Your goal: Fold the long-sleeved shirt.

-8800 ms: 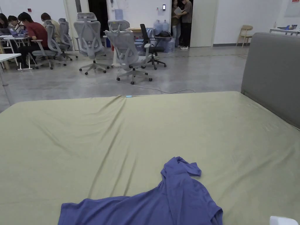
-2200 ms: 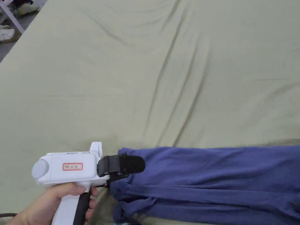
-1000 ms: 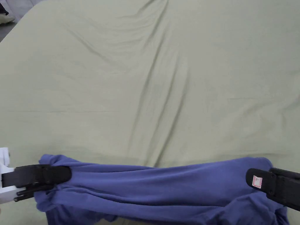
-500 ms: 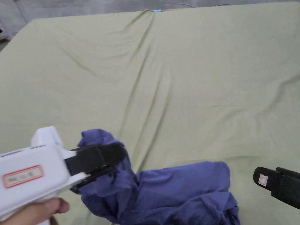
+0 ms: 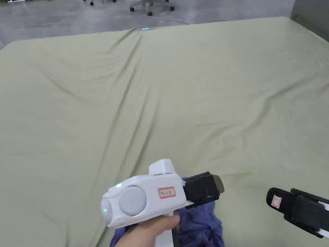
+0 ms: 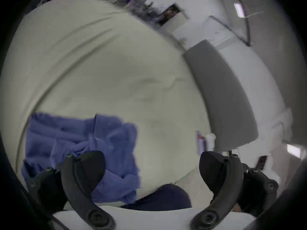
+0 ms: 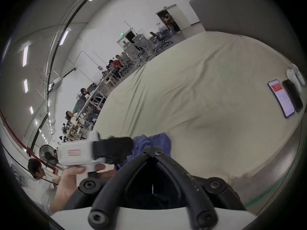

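The shirt lies bunched in a blue heap at the near edge of the bed, nothing folded yet. Above it the left gripper hangs with jaws spread wide, holding nothing. Off to the right, the right gripper is closed and empty, so all the spreading and folding remains.

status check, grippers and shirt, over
Left gripper open, empty, above the shirt. Right gripper shut, empty. Shirt bunched on the sheet. Two phones well aside.

The shirt lies bunched on the bed, at its near edge. The left gripper hangs just above the shirt — the right gripper to the shirt's right, apart. Two phones lie on the bed, well right of the shirt.
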{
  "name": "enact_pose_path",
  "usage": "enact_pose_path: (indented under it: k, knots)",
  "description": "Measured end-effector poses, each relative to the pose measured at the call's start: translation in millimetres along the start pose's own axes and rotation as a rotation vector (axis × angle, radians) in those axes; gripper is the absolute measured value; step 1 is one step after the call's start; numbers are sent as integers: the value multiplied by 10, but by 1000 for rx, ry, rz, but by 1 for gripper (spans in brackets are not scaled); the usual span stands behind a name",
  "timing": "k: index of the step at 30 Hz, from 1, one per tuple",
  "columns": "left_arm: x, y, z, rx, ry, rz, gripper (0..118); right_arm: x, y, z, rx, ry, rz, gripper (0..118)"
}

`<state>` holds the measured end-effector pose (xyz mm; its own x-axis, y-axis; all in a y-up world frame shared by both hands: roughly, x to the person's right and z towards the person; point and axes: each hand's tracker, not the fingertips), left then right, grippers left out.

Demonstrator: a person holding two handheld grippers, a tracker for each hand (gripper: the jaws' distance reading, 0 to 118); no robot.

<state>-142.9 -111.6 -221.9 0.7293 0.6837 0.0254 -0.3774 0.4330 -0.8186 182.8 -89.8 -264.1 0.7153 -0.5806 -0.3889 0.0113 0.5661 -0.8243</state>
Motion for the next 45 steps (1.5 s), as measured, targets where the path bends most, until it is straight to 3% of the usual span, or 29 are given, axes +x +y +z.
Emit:
enact_pose_path:
  k: [4,6,7,8,9,11,12,18,21,24,30,37,43,45]
  knots:
    - [-3,112,804,88,-108,-48,115,-11,-6,-63,0,48,-19,2]
    - [-59,101,1117,125,-31,-78,114,-33,4,-92,6,70,-26,2]
    - [-151,140,1255,131,60,-110,107,-54,0,-93,11,77,-24,2]
    - [-219,144,1305,162,151,-151,80,-78,25,-137,12,78,-22,2]
    - [-285,111,1285,210,264,-193,3,-98,32,-154,13,82,-17,2]
    - [-453,43,1036,245,539,-228,1,-122,24,-170,7,95,-11,2]
    - [-572,13,891,136,564,-239,1,-137,40,-215,3,97,-11,2]
    - [-804,-251,-19,-152,393,-243,1,-189,33,-290,-23,49,13,2]
    - [-408,-394,-406,-209,269,-300,0,-134,52,-271,-28,12,-4,2]
    - [17,-559,-637,-220,253,-412,0,-61,74,-201,-21,-22,-20,2]
    - [354,-627,-921,-245,129,-405,0,60,114,-69,11,-50,-39,2]
    - [178,-625,127,-84,37,-260,0,-19,218,-170,17,-12,-9,2]
    - [-441,-500,1074,52,256,-107,0,-380,240,-784,-167,110,40,2]
    - [-651,-484,1172,73,323,-71,0,-454,216,-1109,-269,77,26,2]
